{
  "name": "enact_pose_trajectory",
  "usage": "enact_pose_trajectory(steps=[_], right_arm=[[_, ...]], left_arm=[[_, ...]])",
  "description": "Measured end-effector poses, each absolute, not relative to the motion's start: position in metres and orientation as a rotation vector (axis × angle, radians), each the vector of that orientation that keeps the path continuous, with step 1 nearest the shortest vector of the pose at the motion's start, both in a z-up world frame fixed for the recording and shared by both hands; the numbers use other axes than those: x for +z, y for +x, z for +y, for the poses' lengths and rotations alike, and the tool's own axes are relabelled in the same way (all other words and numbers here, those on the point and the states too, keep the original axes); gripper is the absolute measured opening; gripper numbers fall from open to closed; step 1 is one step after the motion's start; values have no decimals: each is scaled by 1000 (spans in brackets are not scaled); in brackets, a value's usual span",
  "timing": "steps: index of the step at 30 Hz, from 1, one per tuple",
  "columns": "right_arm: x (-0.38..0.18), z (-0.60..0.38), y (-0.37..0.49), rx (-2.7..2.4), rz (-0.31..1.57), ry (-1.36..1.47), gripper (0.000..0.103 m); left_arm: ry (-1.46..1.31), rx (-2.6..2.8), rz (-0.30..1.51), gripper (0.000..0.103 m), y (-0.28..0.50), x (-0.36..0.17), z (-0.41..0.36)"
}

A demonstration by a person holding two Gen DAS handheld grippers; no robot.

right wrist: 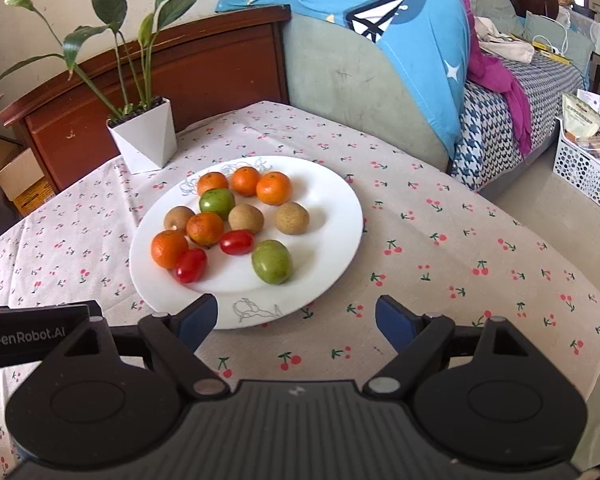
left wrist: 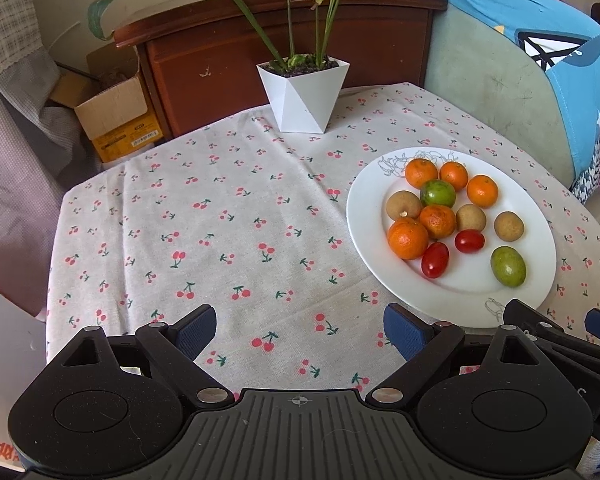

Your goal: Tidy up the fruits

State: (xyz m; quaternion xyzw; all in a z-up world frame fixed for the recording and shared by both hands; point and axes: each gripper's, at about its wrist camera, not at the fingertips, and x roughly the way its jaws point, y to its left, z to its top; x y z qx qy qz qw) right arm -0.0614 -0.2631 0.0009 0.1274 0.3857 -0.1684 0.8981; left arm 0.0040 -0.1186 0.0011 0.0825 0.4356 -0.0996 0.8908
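A white plate sits on the table, which is covered by a cherry-print cloth, and carries all the fruit: five mandarins, among them one at the near left, two green fruits, one near and one farther back, three brown longan-like fruits such as the right one, and two cherry tomatoes lying close together near the plate's middle. The fruit crowds the plate's left and far parts, while its right side and near rim are bare. The left tongs hover released over open cloth to the left of the plate, nothing between the blue pads. The right tongs are also released and empty, their left pad just over the plate's near rim. A white faceted plant pot stands at the table's far edge, apart from the plate. A wide stretch of bare cloth lies left of the plate, and more to its right up to the table's right edge, beyond which the floor shows. A wooden cabinet and a sofa stand close behind the far edge.
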Motion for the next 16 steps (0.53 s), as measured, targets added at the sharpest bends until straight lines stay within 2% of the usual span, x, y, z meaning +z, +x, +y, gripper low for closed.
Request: enact_pose_trajectory(steps=[16], right_arm=[[2,-215,-70,-168,782,213,86]], left_arm=[[139,-128,901,92,-15,5,-64]])
